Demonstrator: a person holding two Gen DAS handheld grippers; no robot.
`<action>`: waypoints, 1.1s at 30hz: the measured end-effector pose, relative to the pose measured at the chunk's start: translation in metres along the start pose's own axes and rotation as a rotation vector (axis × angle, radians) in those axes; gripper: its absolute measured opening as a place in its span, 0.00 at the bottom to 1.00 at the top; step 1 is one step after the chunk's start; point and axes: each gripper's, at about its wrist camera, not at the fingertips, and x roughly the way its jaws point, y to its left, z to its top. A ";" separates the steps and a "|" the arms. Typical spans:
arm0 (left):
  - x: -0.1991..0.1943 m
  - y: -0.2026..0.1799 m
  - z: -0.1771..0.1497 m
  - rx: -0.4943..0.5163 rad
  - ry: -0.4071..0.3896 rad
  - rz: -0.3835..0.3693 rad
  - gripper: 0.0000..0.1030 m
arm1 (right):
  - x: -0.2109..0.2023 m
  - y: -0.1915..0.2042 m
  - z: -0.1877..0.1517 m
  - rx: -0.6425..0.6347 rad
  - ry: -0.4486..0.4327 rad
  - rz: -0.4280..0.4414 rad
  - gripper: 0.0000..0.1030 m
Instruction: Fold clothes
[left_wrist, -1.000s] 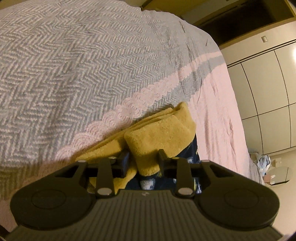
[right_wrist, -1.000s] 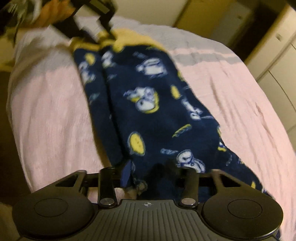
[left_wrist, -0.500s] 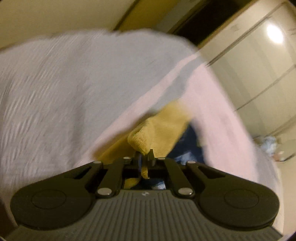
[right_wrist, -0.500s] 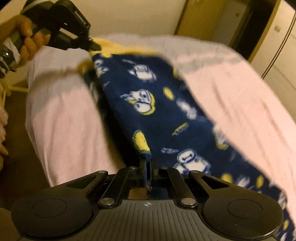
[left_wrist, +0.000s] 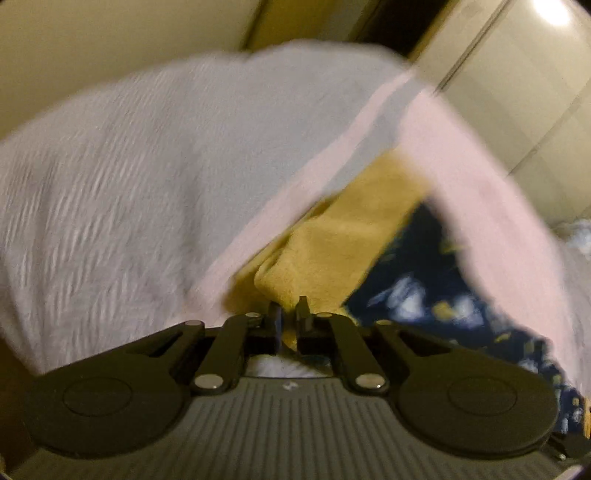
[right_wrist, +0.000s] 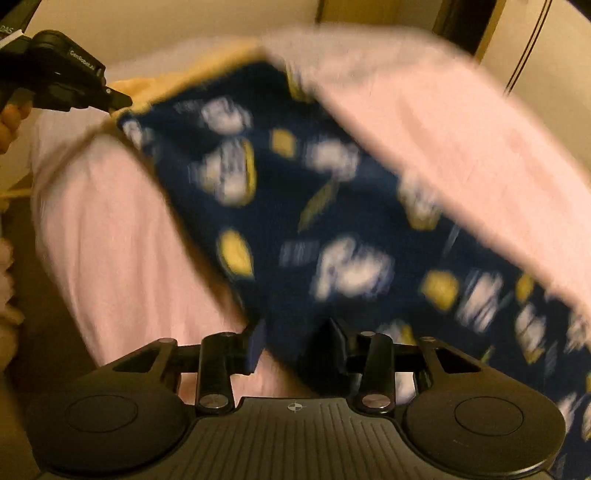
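- Both views are blurred by motion.
- A navy fleece garment (right_wrist: 332, 221) with white and yellow cartoon prints lies stretched across a bed (right_wrist: 110, 258) covered in a pink sheet.
- The garment has a yellow band (left_wrist: 347, 236) at one end, seen in the left wrist view.
- Left gripper (left_wrist: 290, 314): its fingers (left_wrist: 303, 308) are clenched on a fold of the yellow band, which sticks up between them and spreads away ahead of the tips.
- In the right wrist view the left gripper (right_wrist: 114, 98) appears at the top left, held by a hand (right_wrist: 11, 118), its tip touching the garment's yellow corner.
- Right gripper (right_wrist: 295, 343): its fingers (right_wrist: 255, 343) stand apart, released, with the navy edge of the garment lying in the gap between them; the cloth drapes against the right finger.
- A grey and white blanket (left_wrist: 129, 203) covers the far part of the bed, just beyond the yellow band.
- Pale cupboard doors (left_wrist: 517, 110) stand beyond the bed.
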 end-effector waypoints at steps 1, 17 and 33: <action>-0.005 -0.001 0.003 -0.010 0.000 0.007 0.07 | -0.004 -0.006 -0.001 0.019 -0.008 0.015 0.39; 0.063 -0.078 0.118 0.115 0.096 -0.106 0.40 | -0.015 -0.130 -0.019 0.674 0.045 -0.140 0.40; 0.111 -0.049 0.137 0.082 0.182 -0.166 0.02 | 0.033 -0.113 0.020 0.747 0.126 -0.419 0.40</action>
